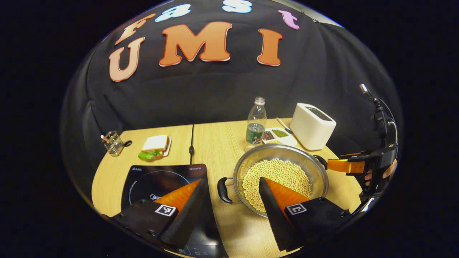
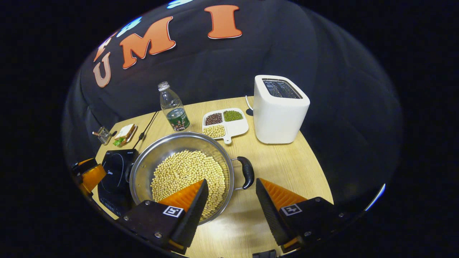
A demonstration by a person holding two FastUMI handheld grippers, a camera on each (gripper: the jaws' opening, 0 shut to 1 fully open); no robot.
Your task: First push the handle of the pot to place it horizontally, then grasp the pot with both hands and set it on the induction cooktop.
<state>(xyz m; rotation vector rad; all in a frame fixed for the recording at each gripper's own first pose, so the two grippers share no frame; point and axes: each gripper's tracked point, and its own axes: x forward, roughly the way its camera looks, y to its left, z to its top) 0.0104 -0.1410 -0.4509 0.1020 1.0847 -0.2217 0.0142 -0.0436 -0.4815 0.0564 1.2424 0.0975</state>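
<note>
Steel round pot of pale beans sits on the wooden tabletop beside the black induction cooktop. I hold left tongs and right tongs spread, each straddling a black side handle for the lift.

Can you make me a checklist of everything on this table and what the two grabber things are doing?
Surface: wooden table, seam between two halves.
Job's things: steel pot full of pale beans, one black handle on each side, standing on the table beside the induction cooktop, not on it.
Clutter: water bottle, divided bean dish, white toaster, sandwich, small glass holder.
Grippers: left gripper open, straddling the pot's left handle; right gripper open, around the right handle.
Cables: thin black cable along the table seam.
Surroundings: black cloth wall.
</note>
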